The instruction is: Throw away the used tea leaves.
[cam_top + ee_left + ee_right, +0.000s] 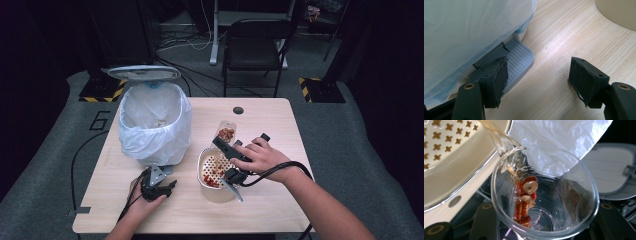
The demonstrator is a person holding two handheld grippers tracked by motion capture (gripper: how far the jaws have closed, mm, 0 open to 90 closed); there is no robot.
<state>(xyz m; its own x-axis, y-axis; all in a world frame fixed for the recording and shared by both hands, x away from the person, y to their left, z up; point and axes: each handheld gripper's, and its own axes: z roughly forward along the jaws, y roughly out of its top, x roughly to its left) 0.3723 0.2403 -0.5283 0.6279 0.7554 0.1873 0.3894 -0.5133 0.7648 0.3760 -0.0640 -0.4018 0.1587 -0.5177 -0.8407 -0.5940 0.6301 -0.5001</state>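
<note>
Glass cup of red fruit slices was pinched between the right gripper fingers, tipped beside the strainer bowl, left gripper fingers spread, pedal of the bin against one pad.

left: bin and pedal block (lid up) | right: strainer bowl crowds | front table: open

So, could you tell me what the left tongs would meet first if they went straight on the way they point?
Probably the grey foot pedal of the bagged bin: the open left tongs point at it, one jaw already over it; depth is unclear.
</note>
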